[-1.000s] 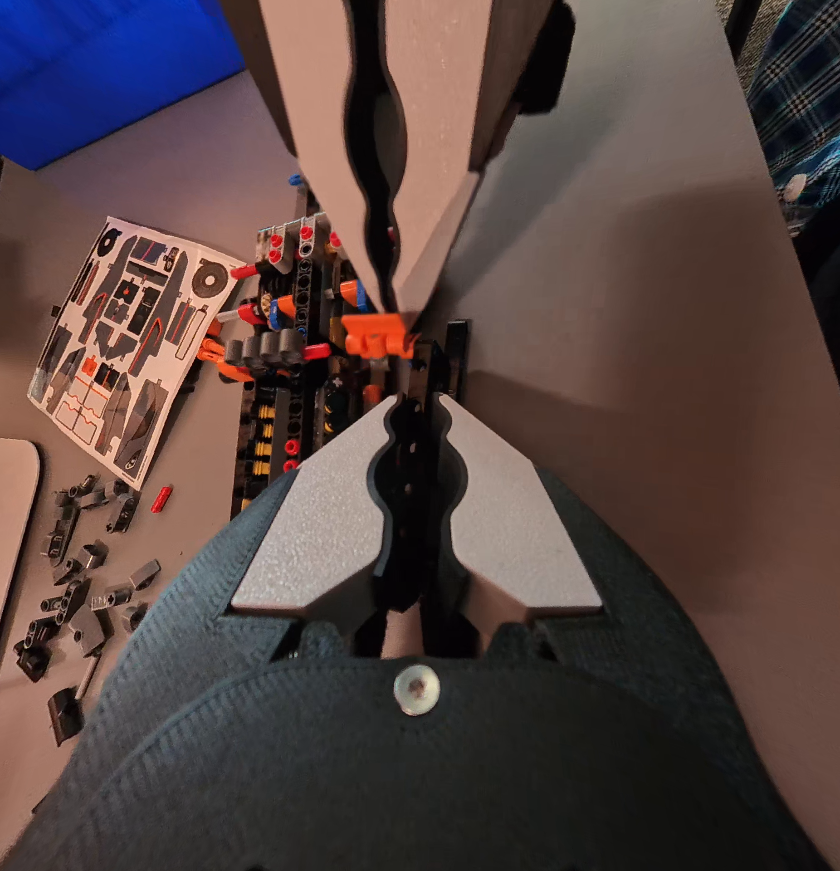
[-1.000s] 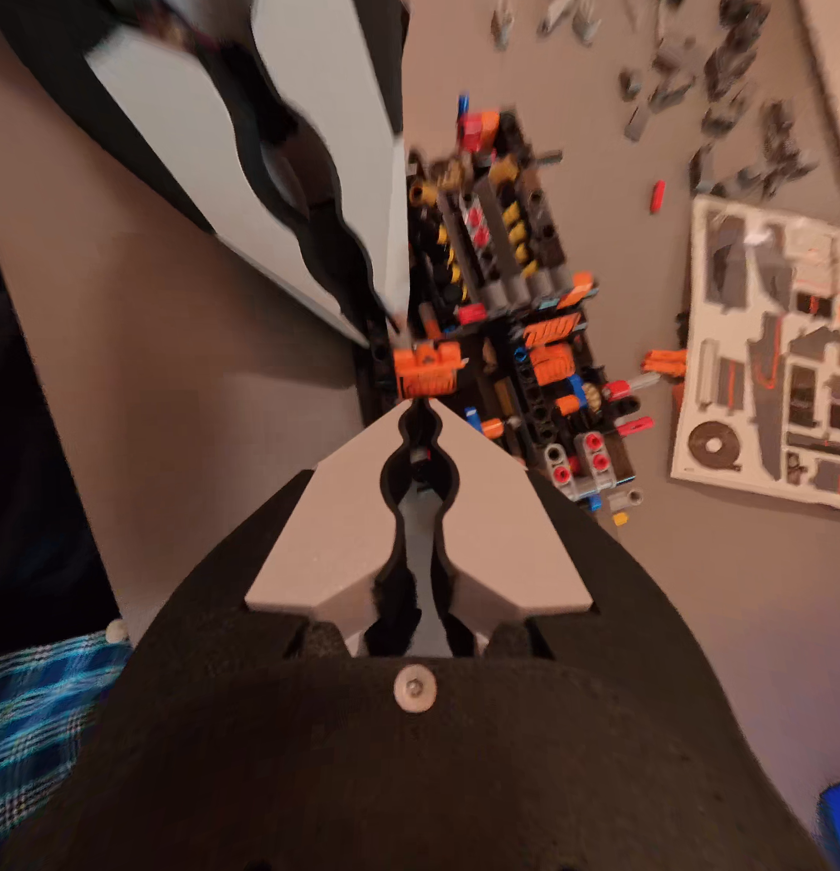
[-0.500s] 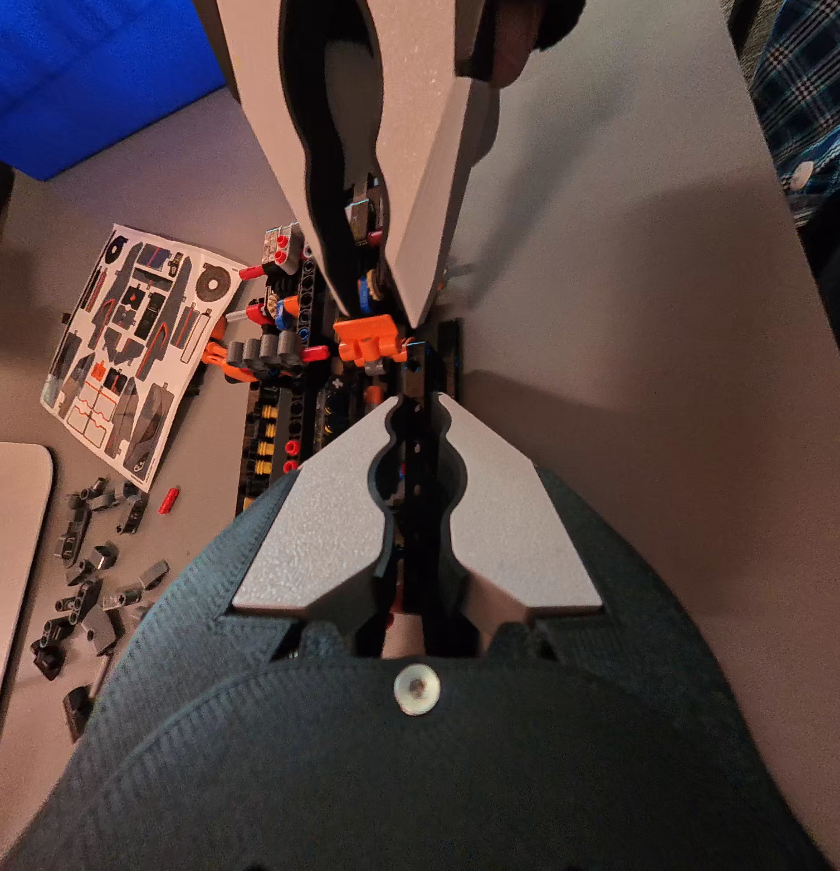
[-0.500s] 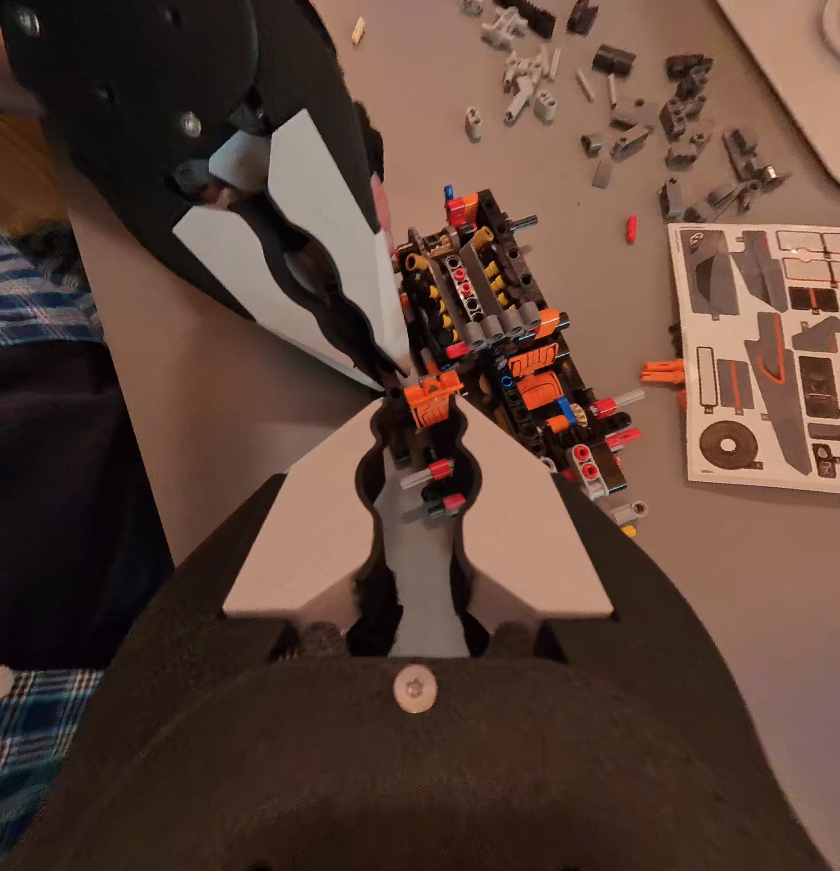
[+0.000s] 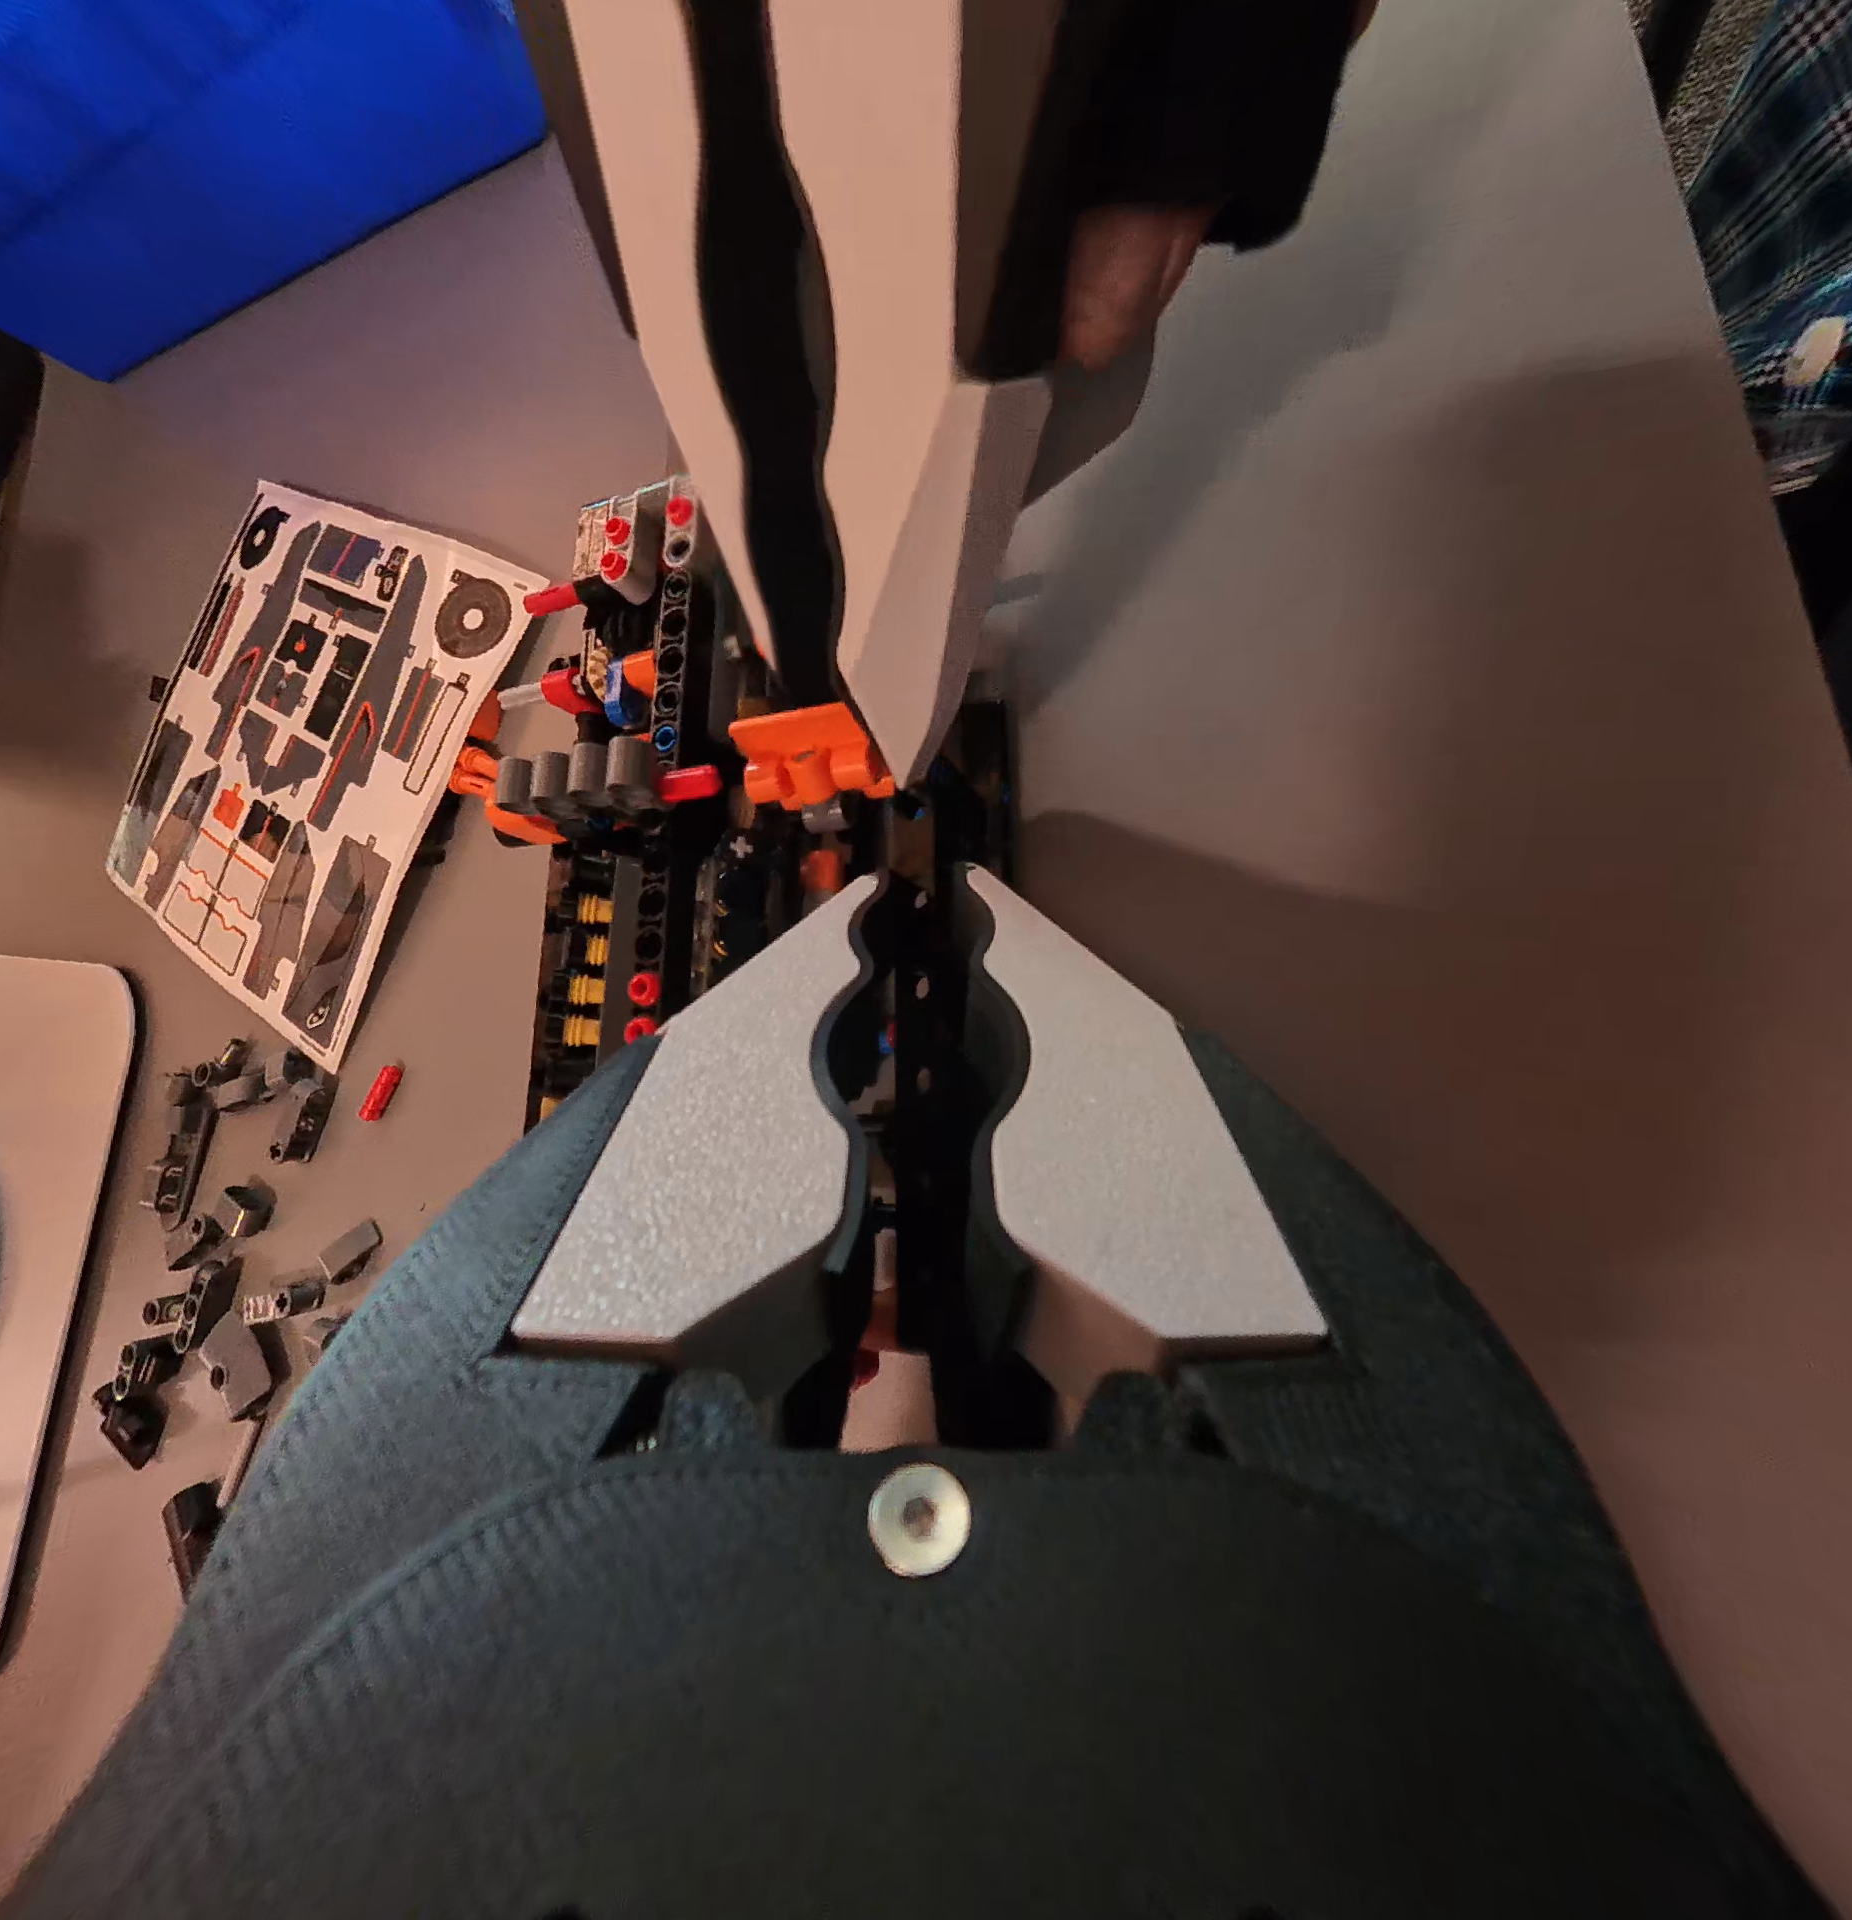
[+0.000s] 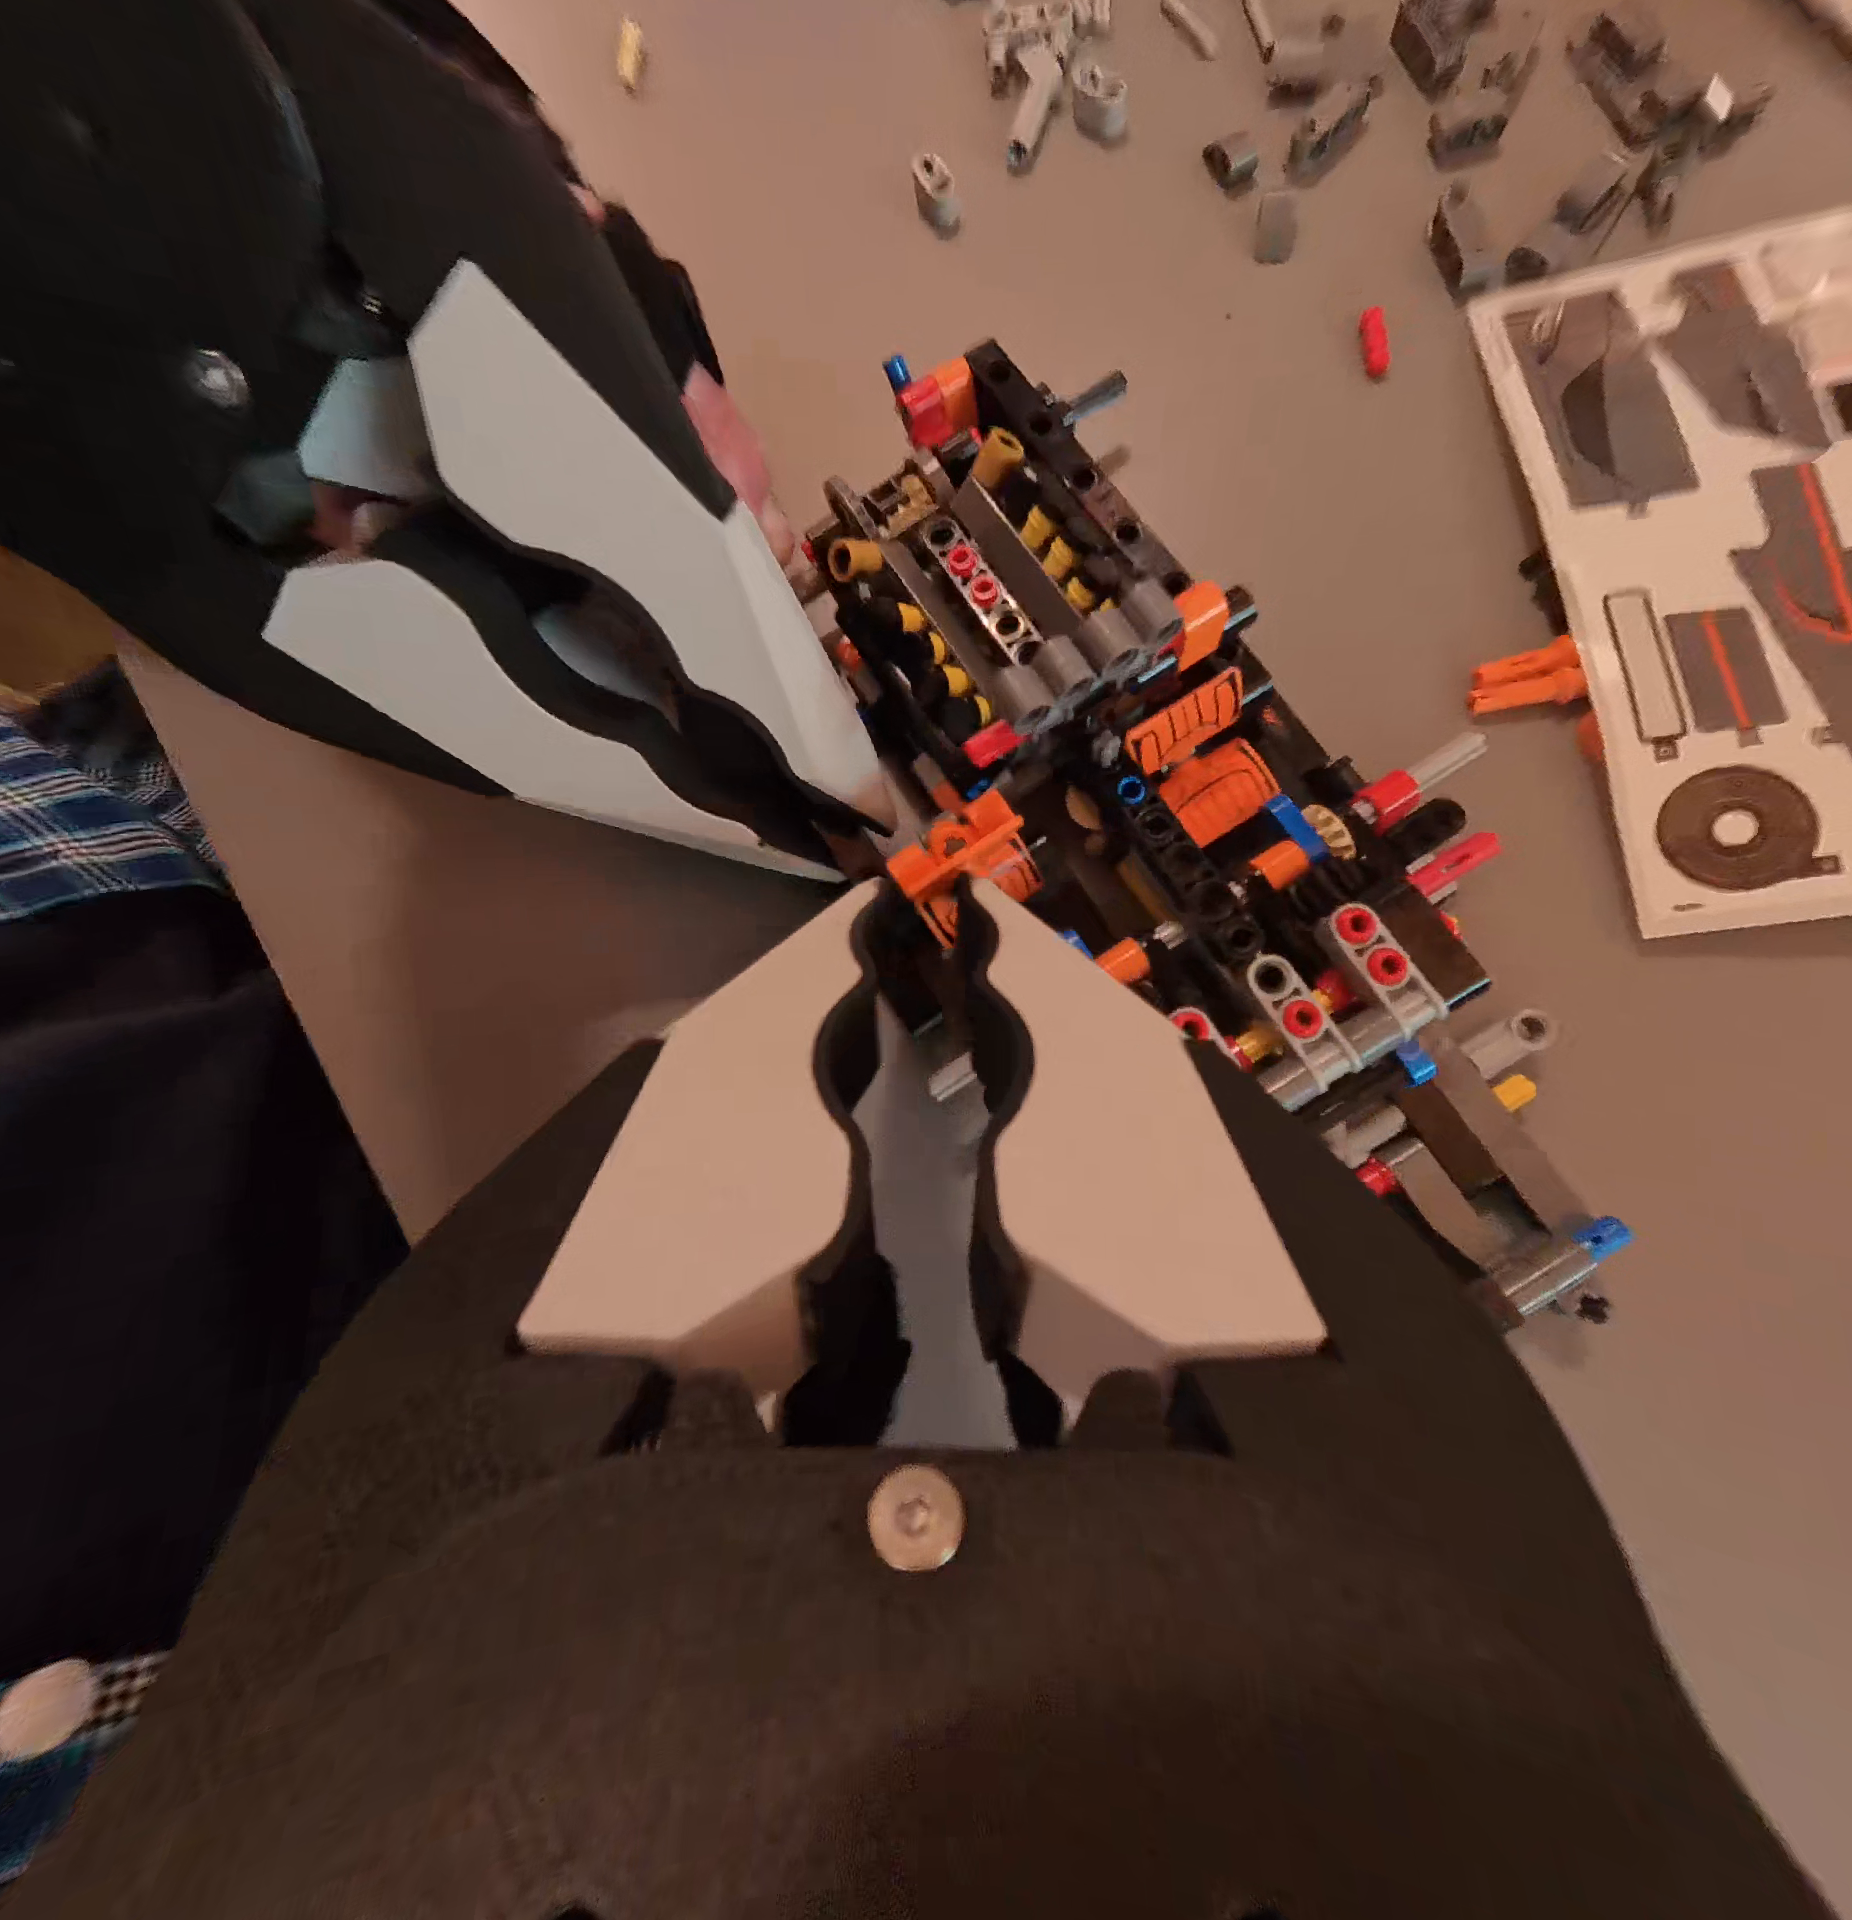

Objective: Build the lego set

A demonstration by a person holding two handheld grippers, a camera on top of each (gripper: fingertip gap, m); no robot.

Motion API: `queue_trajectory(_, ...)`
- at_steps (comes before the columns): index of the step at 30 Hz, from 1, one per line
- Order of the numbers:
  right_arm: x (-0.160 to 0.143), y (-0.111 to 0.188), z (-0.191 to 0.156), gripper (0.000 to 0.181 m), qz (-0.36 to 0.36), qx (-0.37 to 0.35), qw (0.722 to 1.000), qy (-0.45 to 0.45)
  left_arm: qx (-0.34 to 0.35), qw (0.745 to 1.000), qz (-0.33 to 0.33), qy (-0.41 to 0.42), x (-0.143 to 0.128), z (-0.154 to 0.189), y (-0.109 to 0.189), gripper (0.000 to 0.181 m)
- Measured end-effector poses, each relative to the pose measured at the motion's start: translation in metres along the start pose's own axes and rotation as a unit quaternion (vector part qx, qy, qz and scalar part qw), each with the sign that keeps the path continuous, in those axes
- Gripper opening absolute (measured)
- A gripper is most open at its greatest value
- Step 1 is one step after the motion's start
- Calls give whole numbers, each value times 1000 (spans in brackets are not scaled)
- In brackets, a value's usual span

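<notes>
We find the lego chassis lying flat on the grey table, a long black frame with orange, red, yellow and grey parts. Its black side beam runs between our left gripper's fingers. The left gripper is pinched on that beam, jaws nearly together around it. An orange connector piece sits on the chassis just past the beam's far end. Our right gripper meets the chassis from the opposite end; its jaws are drawn close with only a narrow gap, tips at the orange connector piece and the black frame below it. We cannot tell whether it grips either one. The two grippers' tips nearly touch at this spot.

Beside the chassis lies a sticker sheet, with a small red pin and loose grey pieces near it. A blue bin stands at the table's far corner.
</notes>
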State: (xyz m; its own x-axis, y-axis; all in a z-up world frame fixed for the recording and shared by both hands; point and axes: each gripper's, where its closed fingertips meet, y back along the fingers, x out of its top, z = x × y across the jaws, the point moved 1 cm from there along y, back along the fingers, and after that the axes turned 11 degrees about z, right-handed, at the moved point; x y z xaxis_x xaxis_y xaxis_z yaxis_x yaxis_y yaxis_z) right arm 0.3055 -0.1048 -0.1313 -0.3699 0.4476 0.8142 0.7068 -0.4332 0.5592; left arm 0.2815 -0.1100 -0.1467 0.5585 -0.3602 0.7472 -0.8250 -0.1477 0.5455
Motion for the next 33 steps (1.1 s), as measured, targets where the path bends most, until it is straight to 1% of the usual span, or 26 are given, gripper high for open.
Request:
queue_trajectory(4, -1, 1, -1, 6, 10, 4, 999, 40, -13, 1000, 1, 3, 0, 1, 0, 9)
queue_trajectory(9, -1, 1, -3, 3, 13, 15, 999, 43, -38, 999, -1, 19, 2, 4, -1, 12)
queue_trajectory(11, -1, 0, -4, 3, 16, 17, 999, 36, -45, 999, 2, 27, 5, 7, -4, 18)
queue_trajectory(12, -1, 0, -4, 2, 18, 16, 999, 34, -46, 998, 1, 32, 5, 7, -5, 17)
queue_trajectory(14, -2, 1, -6, 3, 20, 17, 999, 39, -46, 998, -1, 43, 5, 5, -5, 9)
queue_trajectory(19, -4, 5, -6, 5, 19, 24, 994, 103, -61, 997, 13, 55, 7, 8, -6, 8)
queue_trajectory(22, -5, 7, -7, 5, 20, 48, 989, 139, -77, 995, 23, 65, 9, 10, -7, 8)
queue_trajectory(28, -7, 9, -8, 6, 13, 93, 979, 181, -106, 992, 30, 59, 10, 13, -7, 8)
queue_trajectory(30, -8, 8, -9, 2, 21, 96, 977, 191, -111, 992, 31, 56, 10, 13, -7, 8)
queue_trajectory(31, -8, 8, -9, 0, 23, 91, 976, 196, -111, 992, 32, 55, 10, 13, -7, 8)
queue_trajectory(32, -7, 7, 0, 0, 24, 59, 978, 197, -118, 991, 35, 54, 11, 15, -7, 8)
queue_trajectory(33, -12, 5, 12, 0, 5, 30, 979, 199, -151, 986, 52, 56, 18, 27, -6, 8)
